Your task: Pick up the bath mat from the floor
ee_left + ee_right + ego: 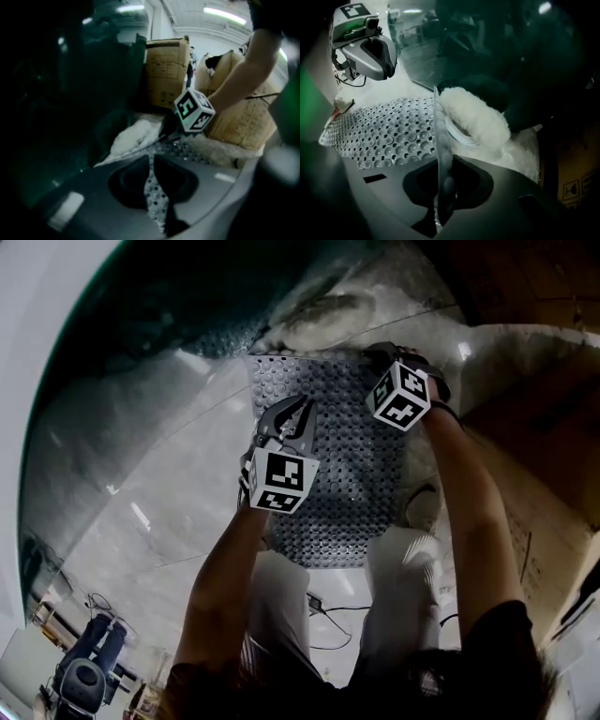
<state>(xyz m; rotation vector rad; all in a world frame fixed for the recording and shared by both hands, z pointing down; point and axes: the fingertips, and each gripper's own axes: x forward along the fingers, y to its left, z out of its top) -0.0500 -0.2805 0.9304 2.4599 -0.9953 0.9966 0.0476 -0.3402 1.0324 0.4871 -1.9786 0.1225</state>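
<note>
1. Bare forearms (220, 577) came nearest, reaching down from the person towards the grey studded bath mat (347, 456) on the glossy floor (159, 512).
2. Left tool (295, 416) had its jaws nipped narrow on the mat's left edge, a strip of perforated rubber standing up between them.
3. Right tool (377, 354) sat at the far right corner, also clamped down to a sliver, with the mat's rim seen edge-on in its grip.
4. Most of the mat seemed to lie spread flat, only the pinched edges turned up, so I judged the lift as barely started.
5. Doing it well would mean raising both tools together and evenly, since a floppy mat sags and can slip from a shallow bite.
6. A peeling pull from the far edge would probably work better than a straight tug, in case the studs cling to the floor.
7. White fluffy fabric (476, 117) lay just beside the far edge and should be kept clear of it.
</note>
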